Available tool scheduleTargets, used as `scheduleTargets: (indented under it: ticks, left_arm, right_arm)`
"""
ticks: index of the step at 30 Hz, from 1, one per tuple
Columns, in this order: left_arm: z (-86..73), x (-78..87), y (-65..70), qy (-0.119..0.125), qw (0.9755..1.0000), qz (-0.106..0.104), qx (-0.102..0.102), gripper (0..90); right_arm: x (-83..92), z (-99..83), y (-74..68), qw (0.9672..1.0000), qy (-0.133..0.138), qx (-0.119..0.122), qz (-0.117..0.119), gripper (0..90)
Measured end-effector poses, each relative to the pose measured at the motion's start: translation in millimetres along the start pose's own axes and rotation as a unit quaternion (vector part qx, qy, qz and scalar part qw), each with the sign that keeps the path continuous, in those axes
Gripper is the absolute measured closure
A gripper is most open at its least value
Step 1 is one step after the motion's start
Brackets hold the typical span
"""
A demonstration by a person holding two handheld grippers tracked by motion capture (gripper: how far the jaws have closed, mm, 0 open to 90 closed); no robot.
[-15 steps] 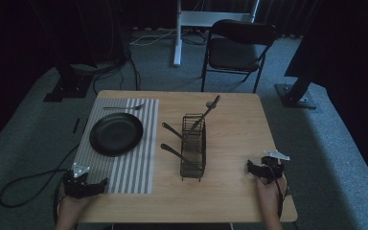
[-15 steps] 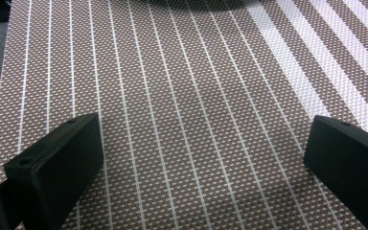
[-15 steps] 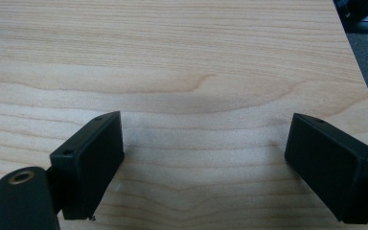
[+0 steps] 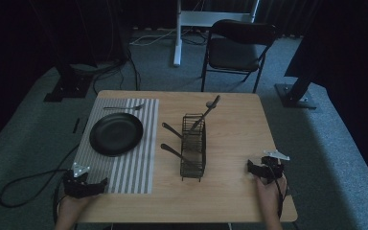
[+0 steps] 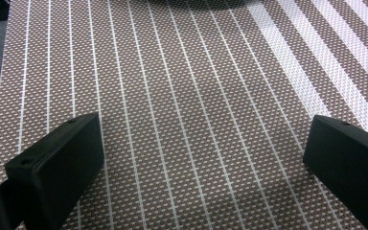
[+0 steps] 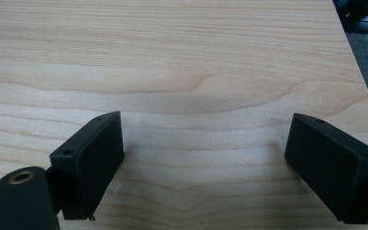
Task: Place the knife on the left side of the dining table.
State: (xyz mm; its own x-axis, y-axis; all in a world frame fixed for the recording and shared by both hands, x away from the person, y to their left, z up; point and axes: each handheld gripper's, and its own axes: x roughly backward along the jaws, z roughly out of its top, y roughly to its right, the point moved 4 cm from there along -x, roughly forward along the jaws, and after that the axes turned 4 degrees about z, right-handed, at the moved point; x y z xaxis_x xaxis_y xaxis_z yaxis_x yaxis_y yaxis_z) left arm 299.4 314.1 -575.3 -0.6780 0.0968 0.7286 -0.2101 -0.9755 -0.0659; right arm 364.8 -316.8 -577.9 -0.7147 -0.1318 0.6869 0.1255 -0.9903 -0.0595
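My left gripper [image 4: 95, 186] rests at the near left corner of a striped placemat [image 4: 134, 167]; in the left gripper view its jaws [image 5: 203, 132] stand wide apart over the mat's weave with nothing between them. My right gripper [image 4: 255, 168] sits on the bare wooden table [image 4: 235, 139] near the right front; its own view shows it open [image 6: 203, 122] over plain wood. A black plate [image 4: 116, 133] lies on the mat. A black wire cutlery basket [image 4: 193, 148] stands mid-table with utensil handles [image 4: 172, 151] sticking out of it.
A fork [image 4: 122, 108] lies along the far edge of the placemat. One long utensil [image 4: 207, 111] leans out of the basket toward the far right. A folding chair [image 4: 237, 48] stands beyond the table. A cable [image 4: 24, 184] trails off the left side onto the carpet.
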Motion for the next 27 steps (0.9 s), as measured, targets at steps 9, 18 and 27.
scheduleTargets:
  ticks: [9,18,27]
  left_arm:
    - [1.8,0.1,-0.3,-0.008,1.0000,0.000,0.000,1.0]
    - [5.2,0.6,-3.1,-0.008,0.9998,-0.013,0.011,3.8]
    - [17.2,5.6,8.8,-0.001,0.9996,-0.028,-0.007,3.9]
  right_arm:
    - [0.0,0.0,0.1,1.0000,0.000,-0.001,-0.001,12.3]
    - [-0.3,0.3,0.3,1.0000,0.000,-0.003,-0.002,12.1]
    - [-0.3,0.2,0.2,1.0000,0.000,-0.003,-0.002,12.1]
